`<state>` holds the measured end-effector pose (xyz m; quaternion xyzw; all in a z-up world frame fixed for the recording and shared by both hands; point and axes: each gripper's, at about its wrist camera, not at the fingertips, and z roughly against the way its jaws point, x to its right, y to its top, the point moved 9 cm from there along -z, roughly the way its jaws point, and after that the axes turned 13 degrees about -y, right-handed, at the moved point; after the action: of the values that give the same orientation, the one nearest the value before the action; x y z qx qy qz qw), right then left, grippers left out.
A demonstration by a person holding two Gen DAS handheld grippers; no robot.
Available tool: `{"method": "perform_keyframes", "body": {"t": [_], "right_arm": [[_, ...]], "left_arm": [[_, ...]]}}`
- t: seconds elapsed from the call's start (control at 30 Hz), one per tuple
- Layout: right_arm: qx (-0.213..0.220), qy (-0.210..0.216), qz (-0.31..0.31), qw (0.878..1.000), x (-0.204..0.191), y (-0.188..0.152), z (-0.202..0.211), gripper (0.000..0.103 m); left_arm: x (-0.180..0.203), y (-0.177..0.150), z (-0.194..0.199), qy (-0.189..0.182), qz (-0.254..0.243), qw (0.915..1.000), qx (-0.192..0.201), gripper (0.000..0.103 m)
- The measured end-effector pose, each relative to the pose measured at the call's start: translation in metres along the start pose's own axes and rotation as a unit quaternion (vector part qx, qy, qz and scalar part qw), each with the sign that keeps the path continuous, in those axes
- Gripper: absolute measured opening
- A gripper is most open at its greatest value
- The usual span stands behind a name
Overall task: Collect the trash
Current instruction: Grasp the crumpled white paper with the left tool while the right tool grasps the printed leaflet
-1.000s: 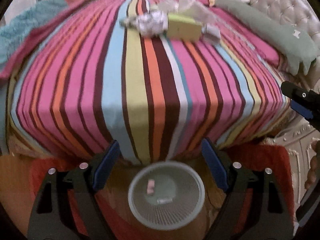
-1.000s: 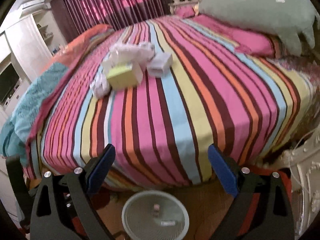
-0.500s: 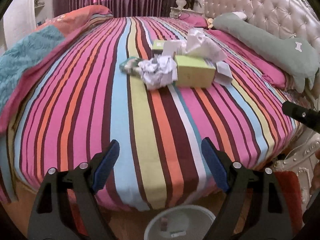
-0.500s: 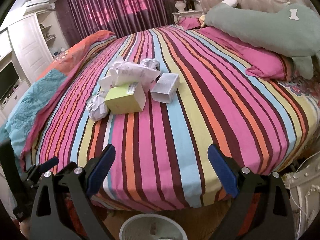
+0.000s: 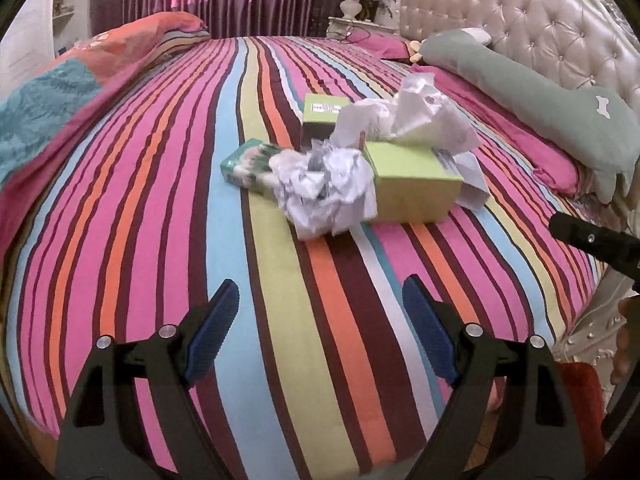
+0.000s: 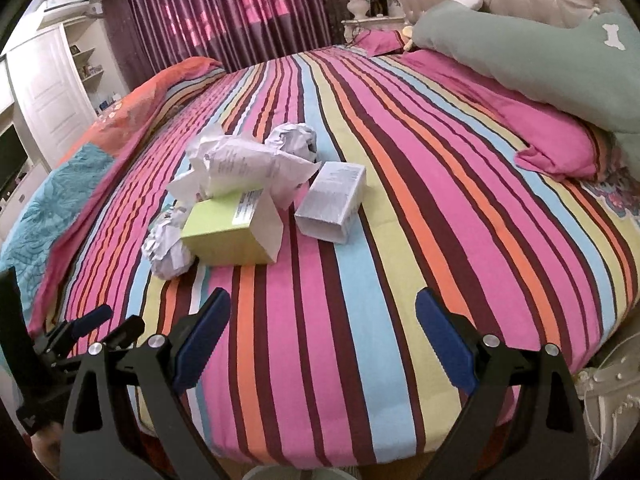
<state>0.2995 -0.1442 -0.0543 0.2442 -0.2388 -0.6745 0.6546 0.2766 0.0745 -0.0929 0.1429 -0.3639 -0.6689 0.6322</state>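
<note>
- Left gripper (image 5: 320, 312), black frame with blue pads: jaws spread wide, nothing between them, poised above the near part of the striped bedspread (image 5: 160, 200) in pink, orange, blue, yellow and maroon.
- Right gripper (image 6: 323, 322), same build: likewise released and empty, over the near edge of the bed; seen also at the right rim of the left wrist view as a black bar.
- Trash heaped together mid-bed, well apart from both tongs.
- Lime-green cardboard box (image 5: 412, 180) lying on its side, open flap toward the headboard side.
- Crumpled ball of white paper (image 5: 328, 188) touching the near-left face of that box.
- Green printed packet (image 5: 246, 164) lying flat, partly under the crumpled ball.
- Second, smaller green box (image 5: 320, 114) behind the heap, partly hidden.
- Large wrinkled white paper sheet (image 5: 416, 120) draped over the top of the lime-green box.
- Grey-white rectangular carton (image 6: 332, 200) just beside the lime box, on its right in the right wrist view.
- Another crumpled paper ball (image 6: 292, 140) behind the draped sheet.
- Long sage-green plush pillow (image 5: 540, 104) along the tufted cream headboard (image 5: 520, 20), over pink pillows.
- Pale rim of a round basket (image 6: 280, 474) barely visible at bottom edge, below the bed.
</note>
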Motion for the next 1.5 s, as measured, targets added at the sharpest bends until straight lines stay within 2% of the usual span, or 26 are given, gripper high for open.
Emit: {"method": "perform_keyframes", "body": {"t": [0.3,0.6,0.83,1.5], "right_arm": [[-0.009,-0.005,0.014,1.0,-0.01,0.017,-0.024,0.089],[-0.015,0.0,0.013,1.0,-0.015,0.034,-0.04,0.089],[-0.027,-0.015,-0.001,1.0,-0.011,0.046,-0.059,0.089],[-0.057,-0.055,0.006,0.997,-0.009,0.049,-0.1,0.089]], "left_arm": [[-0.006,0.027,-0.024,-0.02,-0.029,0.9994,-0.006,0.082],[-0.014,0.049,-0.035,-0.029,-0.038,0.9988,-0.008,0.082],[-0.02,0.06,-0.046,-0.032,-0.045,0.9983,-0.018,0.082],[-0.011,0.057,-0.085,-0.053,-0.087,0.9918,-0.077,0.082]]}}
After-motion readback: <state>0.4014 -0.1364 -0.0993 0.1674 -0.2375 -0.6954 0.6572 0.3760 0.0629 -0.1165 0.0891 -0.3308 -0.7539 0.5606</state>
